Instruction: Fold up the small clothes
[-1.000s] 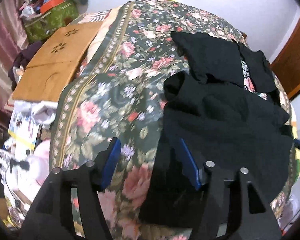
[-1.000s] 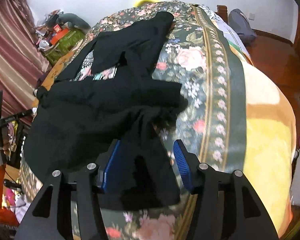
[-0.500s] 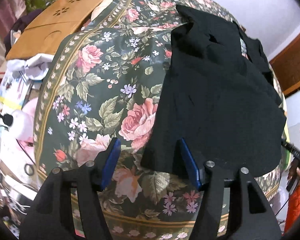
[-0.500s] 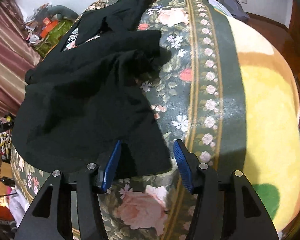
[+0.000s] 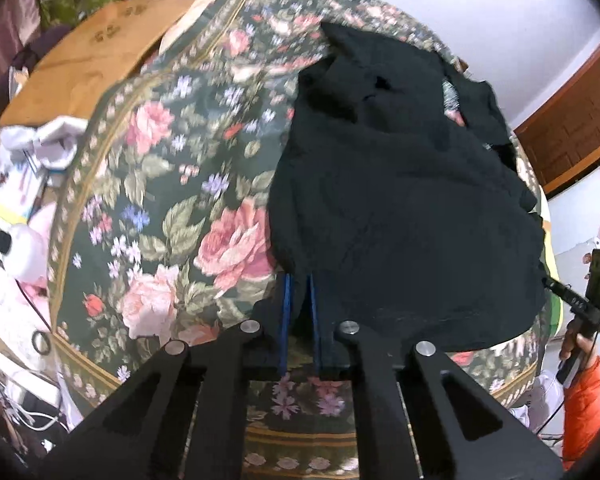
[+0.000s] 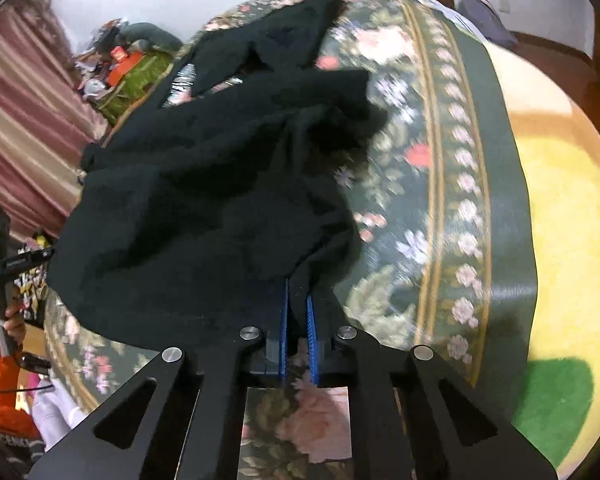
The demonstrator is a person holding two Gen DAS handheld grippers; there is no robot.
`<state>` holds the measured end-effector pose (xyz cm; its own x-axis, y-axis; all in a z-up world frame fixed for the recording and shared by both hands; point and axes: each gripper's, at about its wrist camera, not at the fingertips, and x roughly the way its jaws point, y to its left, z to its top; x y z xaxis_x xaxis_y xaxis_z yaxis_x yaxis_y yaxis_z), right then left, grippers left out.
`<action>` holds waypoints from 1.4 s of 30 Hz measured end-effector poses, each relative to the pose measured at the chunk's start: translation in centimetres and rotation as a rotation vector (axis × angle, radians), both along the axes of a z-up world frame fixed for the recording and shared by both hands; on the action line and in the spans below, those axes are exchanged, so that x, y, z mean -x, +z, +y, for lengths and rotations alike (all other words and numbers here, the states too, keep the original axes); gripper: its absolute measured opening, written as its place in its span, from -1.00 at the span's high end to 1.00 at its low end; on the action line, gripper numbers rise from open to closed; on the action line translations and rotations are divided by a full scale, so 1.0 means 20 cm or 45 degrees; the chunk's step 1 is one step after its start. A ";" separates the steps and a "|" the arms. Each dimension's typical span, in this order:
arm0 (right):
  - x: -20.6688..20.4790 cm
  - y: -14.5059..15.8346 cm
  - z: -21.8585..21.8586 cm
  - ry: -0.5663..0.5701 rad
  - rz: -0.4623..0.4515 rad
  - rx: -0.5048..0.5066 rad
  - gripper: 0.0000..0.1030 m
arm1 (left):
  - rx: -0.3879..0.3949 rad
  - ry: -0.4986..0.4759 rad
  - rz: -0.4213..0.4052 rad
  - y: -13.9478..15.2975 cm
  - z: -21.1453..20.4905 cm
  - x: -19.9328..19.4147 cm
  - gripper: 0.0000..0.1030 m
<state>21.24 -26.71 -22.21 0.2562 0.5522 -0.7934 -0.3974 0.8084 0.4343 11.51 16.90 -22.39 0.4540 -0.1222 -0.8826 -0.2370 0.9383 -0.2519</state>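
**Grippers clamped on garment hem, one at each corner**

Garment (image 5: 404, 208), black, lies spread on a floral bedspread (image 5: 160, 184), bunched and wrinkled toward 12 o'clock in both views. Left gripper (image 5: 299, 312) has its blue pads nearly together, pinching the near edge of the cloth at 6 o'clock of the left view. Right gripper (image 6: 298, 320) is likewise clenched on the near hem, fabric pulled into a narrow tuck between the pads. In the right view the garment (image 6: 204, 200) fills 9 to 12 o'clock; a yellow blanket (image 6: 564, 220) lies at 3 o'clock. A brown board (image 5: 96, 60) sits at 10 o'clock in the left view. Far parts of both views are motion-blurred.
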 end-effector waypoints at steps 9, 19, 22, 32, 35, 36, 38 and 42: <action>-0.08 0.61 0.03 0.014 -0.399 -0.056 0.87 | -0.089 -0.024 -0.396 0.62 -0.06 -0.02 0.86; -0.23 1.06 0.01 -0.116 -0.718 -0.091 0.88 | -0.247 0.030 -0.702 1.16 -0.11 -0.15 0.87; -0.31 1.13 0.00 -0.160 -0.760 -0.091 0.88 | -0.258 0.074 -0.728 1.24 -0.07 -0.26 0.87; -0.60 1.11 0.11 -0.225 -0.784 -0.024 0.88 | -0.343 0.192 -0.665 1.19 0.07 -0.75 0.91; -0.73 1.05 0.15 -0.234 -0.753 0.010 0.88 | -0.383 0.184 -0.607 1.09 0.09 -0.94 0.91; -0.79 1.02 0.18 -0.234 -0.741 0.031 0.88 | -0.389 0.183 -0.595 1.06 0.09 -0.99 0.91; -0.86 0.98 0.20 -0.238 -0.726 0.056 0.88 | -0.402 0.189 -0.568 1.00 0.11 -1.10 0.91; -1.05 0.86 0.24 -0.269 -0.653 0.091 0.88 | -0.406 0.229 -0.504 0.85 0.18 -1.34 0.91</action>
<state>42.27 -21.90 -4.91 0.7187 0.3960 -0.5716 -0.3693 0.9139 0.1689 38.36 20.42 -5.29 0.7485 0.2344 -0.6203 -0.3457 0.9362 -0.0634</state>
